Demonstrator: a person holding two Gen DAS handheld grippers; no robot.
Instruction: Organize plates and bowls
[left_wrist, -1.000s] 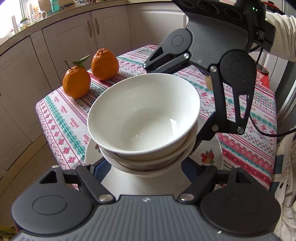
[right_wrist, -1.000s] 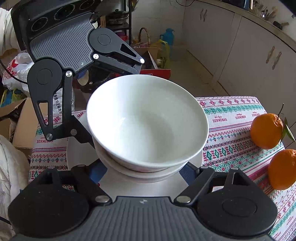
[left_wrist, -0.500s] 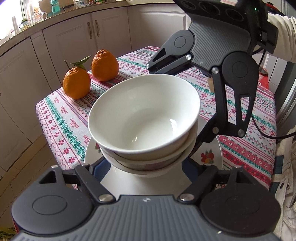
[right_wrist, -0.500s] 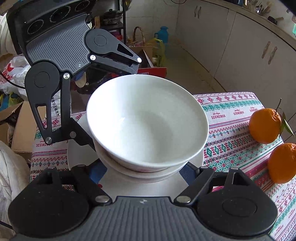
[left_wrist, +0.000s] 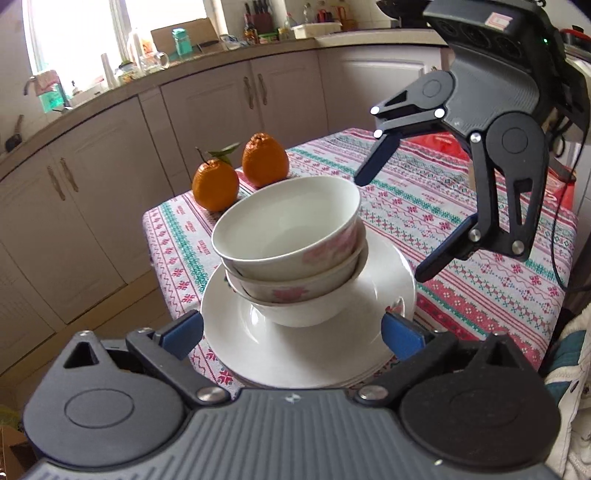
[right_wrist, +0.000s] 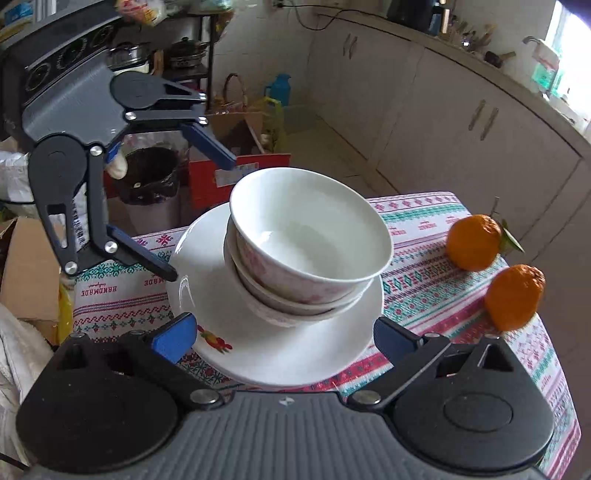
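letting go of the stack cleanly

both the left gripper (left_wrist: 291, 330) and right gripper (right_wrist: 282, 336) have just been opening; jaws wide, holding nothing. the nested bowls (left_wrist: 291, 251) sit slightly tilted on the plates (left_wrist: 332, 347) on the tablecloth (left_wrist: 461, 229). best to back straight away without brushing the rims.

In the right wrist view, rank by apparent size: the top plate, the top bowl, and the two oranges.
1. Top plate, widest.
2. Top bowl.
3. The two oranges, near orange and far orange, look alike; the near one sits closer to the camera, so no ranking between them.
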